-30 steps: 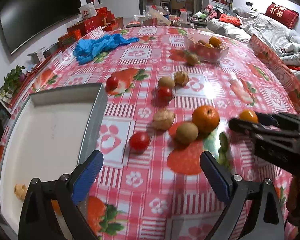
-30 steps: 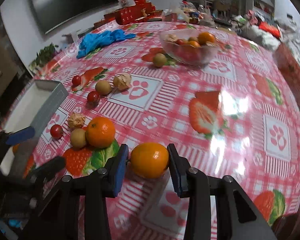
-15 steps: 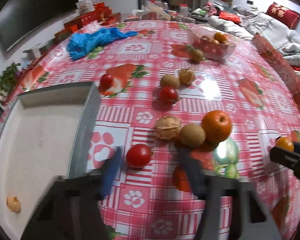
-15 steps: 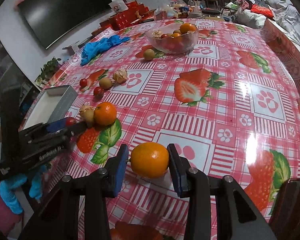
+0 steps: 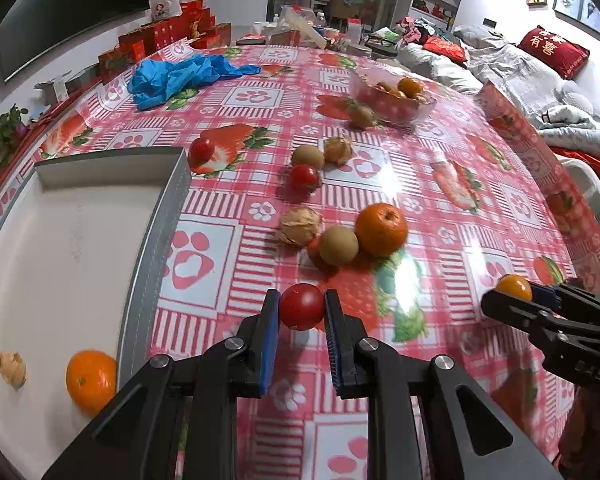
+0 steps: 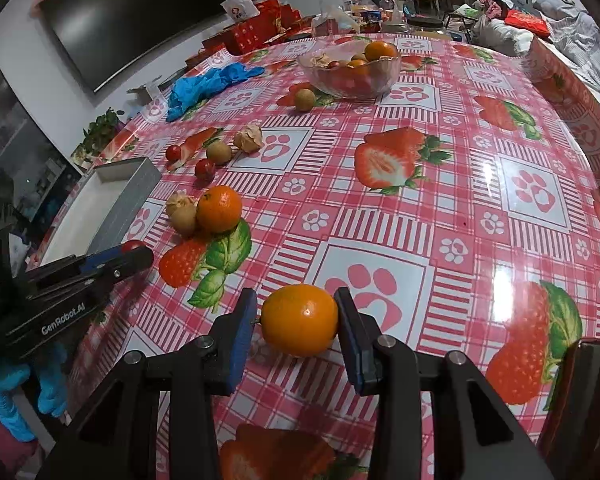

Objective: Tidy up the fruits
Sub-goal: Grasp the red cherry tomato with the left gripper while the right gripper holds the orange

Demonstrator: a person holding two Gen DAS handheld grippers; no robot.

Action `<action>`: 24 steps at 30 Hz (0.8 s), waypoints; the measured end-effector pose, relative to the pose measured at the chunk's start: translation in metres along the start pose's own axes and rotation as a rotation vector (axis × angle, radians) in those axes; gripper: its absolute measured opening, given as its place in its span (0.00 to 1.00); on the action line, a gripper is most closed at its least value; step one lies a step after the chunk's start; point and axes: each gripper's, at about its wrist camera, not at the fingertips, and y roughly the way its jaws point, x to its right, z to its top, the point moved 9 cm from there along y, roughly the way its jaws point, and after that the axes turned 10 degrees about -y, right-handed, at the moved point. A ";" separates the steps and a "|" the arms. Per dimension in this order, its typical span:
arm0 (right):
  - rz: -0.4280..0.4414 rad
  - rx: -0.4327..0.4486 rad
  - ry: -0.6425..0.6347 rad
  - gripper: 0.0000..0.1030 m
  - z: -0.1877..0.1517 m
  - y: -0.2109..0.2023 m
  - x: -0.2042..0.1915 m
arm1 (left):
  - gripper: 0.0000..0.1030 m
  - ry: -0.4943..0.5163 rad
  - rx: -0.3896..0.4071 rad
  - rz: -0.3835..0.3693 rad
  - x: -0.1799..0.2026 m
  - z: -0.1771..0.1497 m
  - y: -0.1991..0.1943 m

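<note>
"GenRobot.AI" on the left claw's body (image 6: 60,322); "有喜" on a red cushion (image 5: 553,47).

Both grippers, left (image 5: 302,316) and right (image 6: 296,318), clamped (each loaded).

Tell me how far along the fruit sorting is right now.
Early on. Done: one orange and a husked fruit lie in the white tray. In hand: the left gripper has its jaws shut on a tomato, and the right gripper on a small orange. Left: a large orange, kiwis, tomatoes and husked fruits lie loose on the tablecloth.
</note>
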 end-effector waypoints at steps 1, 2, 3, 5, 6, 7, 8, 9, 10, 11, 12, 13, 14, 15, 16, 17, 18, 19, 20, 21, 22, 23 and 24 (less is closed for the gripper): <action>0.000 0.001 -0.001 0.42 0.000 -0.001 -0.001 | 0.22 -0.001 -0.002 0.002 0.001 -0.001 -0.002; -0.002 0.003 -0.003 0.42 0.001 -0.003 -0.001 | 0.22 -0.002 -0.002 0.000 0.001 -0.002 -0.004; -0.001 0.004 -0.005 0.42 0.002 -0.004 -0.002 | 0.22 -0.004 -0.001 -0.002 0.002 -0.003 -0.006; 0.002 0.008 -0.008 0.42 0.004 -0.006 -0.004 | 0.22 -0.004 0.006 -0.004 0.002 -0.004 -0.010; 0.003 0.009 -0.010 0.42 0.005 -0.006 -0.005 | 0.22 -0.006 0.011 -0.006 0.002 -0.003 -0.012; 0.003 0.010 -0.012 0.42 0.005 -0.007 -0.006 | 0.22 -0.007 0.015 -0.007 0.001 -0.004 -0.014; 0.004 0.011 -0.016 0.42 0.006 -0.008 -0.009 | 0.22 -0.008 0.018 -0.006 0.001 -0.004 -0.016; 0.007 0.010 -0.017 0.42 0.006 -0.008 -0.011 | 0.22 -0.009 0.021 -0.001 0.000 -0.003 -0.018; 0.009 0.010 -0.017 0.42 0.006 -0.008 -0.013 | 0.22 -0.009 0.022 0.004 0.000 -0.004 -0.019; 0.010 0.009 -0.017 0.42 0.007 -0.008 -0.015 | 0.22 -0.009 0.022 0.015 -0.002 -0.004 -0.020; 0.010 0.008 -0.017 0.42 0.006 -0.008 -0.016 | 0.22 -0.009 0.022 0.027 -0.004 -0.004 -0.021; 0.011 0.007 -0.019 0.42 0.007 -0.008 -0.018 | 0.22 -0.011 0.023 0.035 -0.005 -0.004 -0.022; 0.011 0.006 -0.021 0.42 0.007 -0.008 -0.020 | 0.22 -0.017 0.024 0.039 -0.008 -0.005 -0.023; 0.009 0.006 -0.027 0.42 0.007 -0.008 -0.022 | 0.22 -0.022 0.025 0.042 -0.010 -0.005 -0.024; 0.008 0.006 -0.031 0.42 0.007 -0.009 -0.024 | 0.22 -0.025 0.026 0.045 -0.012 -0.006 -0.025; 0.007 0.006 -0.039 0.42 0.008 -0.009 -0.026 | 0.22 -0.028 0.029 0.049 -0.014 -0.006 -0.026; 0.006 0.005 -0.045 0.42 0.009 -0.010 -0.029 | 0.22 -0.030 0.033 0.052 -0.015 -0.006 -0.028; 0.006 0.005 -0.048 0.42 0.009 -0.010 -0.031 | 0.22 -0.032 0.037 0.054 -0.017 -0.006 -0.030; 0.008 0.005 -0.054 0.42 0.011 -0.011 -0.034 | 0.22 -0.035 0.042 0.055 -0.019 -0.005 -0.032; 0.010 0.006 -0.058 0.42 0.012 -0.011 -0.037 | 0.22 -0.037 0.045 0.054 -0.020 -0.005 -0.034; 0.012 0.006 -0.060 0.42 0.013 -0.012 -0.039 | 0.22 -0.040 0.050 0.054 -0.022 -0.005 -0.037; 0.013 0.007 -0.066 0.42 0.014 -0.012 -0.042 | 0.22 -0.042 0.053 0.054 -0.023 -0.005 -0.039; 0.011 0.009 -0.077 0.42 0.016 -0.013 -0.047 | 0.22 -0.046 0.059 0.055 -0.026 -0.004 -0.042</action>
